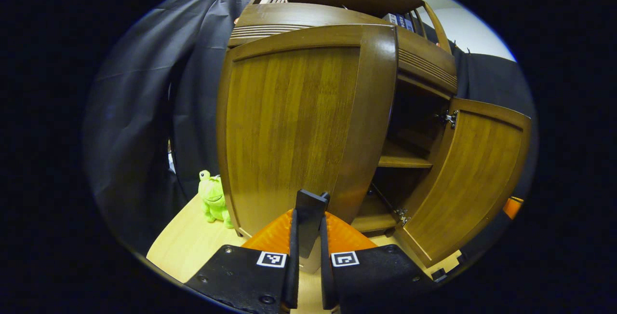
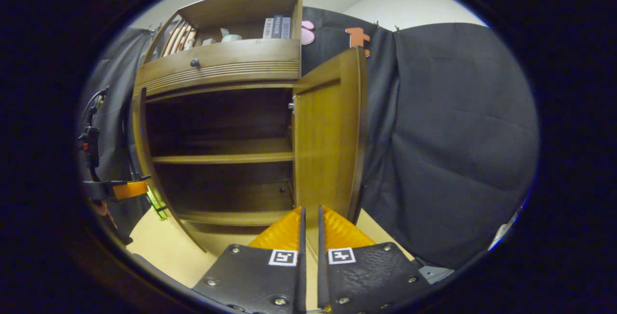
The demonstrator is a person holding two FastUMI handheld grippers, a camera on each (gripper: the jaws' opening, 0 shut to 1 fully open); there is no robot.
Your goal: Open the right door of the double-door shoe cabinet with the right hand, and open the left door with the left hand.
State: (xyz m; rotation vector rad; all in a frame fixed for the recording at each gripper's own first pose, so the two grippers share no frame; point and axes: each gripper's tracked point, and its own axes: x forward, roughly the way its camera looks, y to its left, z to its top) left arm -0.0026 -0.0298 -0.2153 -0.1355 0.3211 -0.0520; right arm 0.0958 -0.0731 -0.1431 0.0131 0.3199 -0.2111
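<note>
Left gripper view
Left gripper [image 1: 308, 227]: fingers close together, pinching a dark handle [image 1: 311, 212] at the free edge of the left door.
Left door [image 1: 294, 126]: swung partly out from the shoe cabinet [image 1: 337, 20], its outer face toward the camera.
Right door [image 1: 470, 179]: swung wide open at the cabinet's right side, hinges showing.
Inside: a shelf [image 1: 405, 161] in the gap between the doors.
Green plush frog [image 1: 213, 198]: on the pale floor [image 1: 188, 246], beside the cabinet's left front corner.

Right gripper view
Right gripper [image 2: 309, 229]: fingers nearly together; whether they press on the door edge I cannot tell.
Right door [image 2: 328, 135]: open, edge-on just ahead of the fingers.
Cabinet interior [image 2: 221, 159]: one shelf across it.
Drawer knob [image 2: 194, 63]: on the drawer front above the opening.
Books [image 2: 277, 27]: upright in the top compartment.
Other gripper [image 2: 115, 189]: at the far left, by the left door's edge.
</note>
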